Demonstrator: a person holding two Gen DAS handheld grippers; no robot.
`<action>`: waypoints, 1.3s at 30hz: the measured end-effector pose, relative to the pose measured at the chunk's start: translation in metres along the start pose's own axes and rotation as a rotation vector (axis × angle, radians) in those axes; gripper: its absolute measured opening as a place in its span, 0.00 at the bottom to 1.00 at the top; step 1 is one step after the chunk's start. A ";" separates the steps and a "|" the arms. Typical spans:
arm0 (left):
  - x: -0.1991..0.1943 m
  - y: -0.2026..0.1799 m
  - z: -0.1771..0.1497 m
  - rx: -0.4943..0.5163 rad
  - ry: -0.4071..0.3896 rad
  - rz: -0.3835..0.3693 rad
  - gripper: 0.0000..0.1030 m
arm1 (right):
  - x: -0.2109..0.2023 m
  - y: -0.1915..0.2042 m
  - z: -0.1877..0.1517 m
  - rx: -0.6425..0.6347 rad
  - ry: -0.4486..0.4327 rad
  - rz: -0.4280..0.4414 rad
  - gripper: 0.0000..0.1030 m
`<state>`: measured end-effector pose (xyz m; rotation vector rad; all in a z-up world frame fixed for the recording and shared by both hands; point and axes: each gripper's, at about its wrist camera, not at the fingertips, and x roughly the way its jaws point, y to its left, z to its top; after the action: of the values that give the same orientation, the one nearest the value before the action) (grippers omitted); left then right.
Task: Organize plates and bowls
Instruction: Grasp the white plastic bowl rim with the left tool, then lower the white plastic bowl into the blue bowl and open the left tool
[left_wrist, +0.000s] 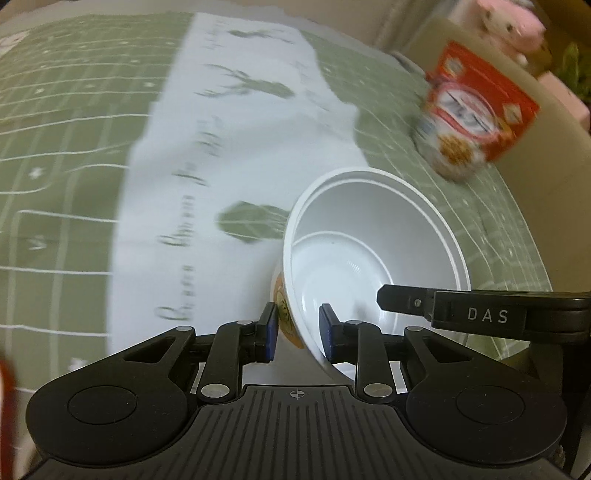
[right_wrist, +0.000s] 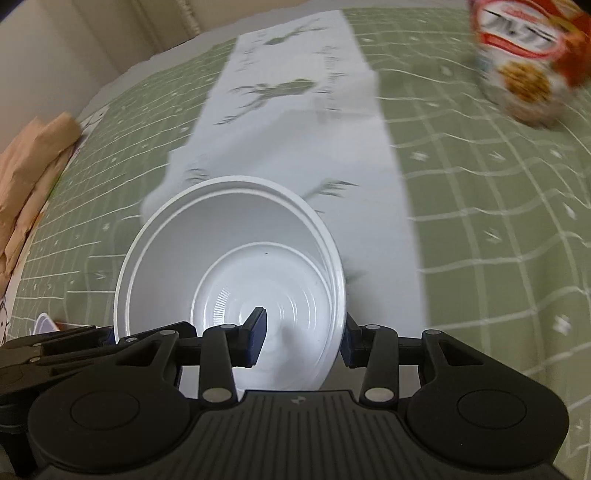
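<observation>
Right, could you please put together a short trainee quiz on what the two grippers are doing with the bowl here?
1. True or false: the white bowl has food in it.
2. What is the right gripper shut on? A. the bowl's wall; B. the red box; C. the white runner.
3. How do the fingers of the left gripper stand relative to the bowl's wall?

Key: 1. False, its inside is bare white. 2. A. 3. One finger is inside the bowl and one outside, with the wall between them.
</observation>
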<state>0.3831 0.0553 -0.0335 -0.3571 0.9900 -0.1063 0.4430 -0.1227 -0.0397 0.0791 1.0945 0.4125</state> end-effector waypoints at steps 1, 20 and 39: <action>0.007 -0.007 0.001 0.008 0.010 0.001 0.27 | 0.000 -0.007 -0.002 0.008 -0.001 -0.001 0.39; 0.051 -0.012 -0.004 0.004 0.108 0.017 0.25 | 0.022 -0.044 -0.016 0.053 0.072 0.076 0.40; -0.073 -0.065 -0.047 0.083 0.060 -0.078 0.28 | -0.125 -0.035 -0.066 0.019 -0.135 0.157 0.40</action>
<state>0.3086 0.0009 0.0232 -0.3182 1.0276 -0.2287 0.3467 -0.2091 0.0265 0.2078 0.9618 0.5305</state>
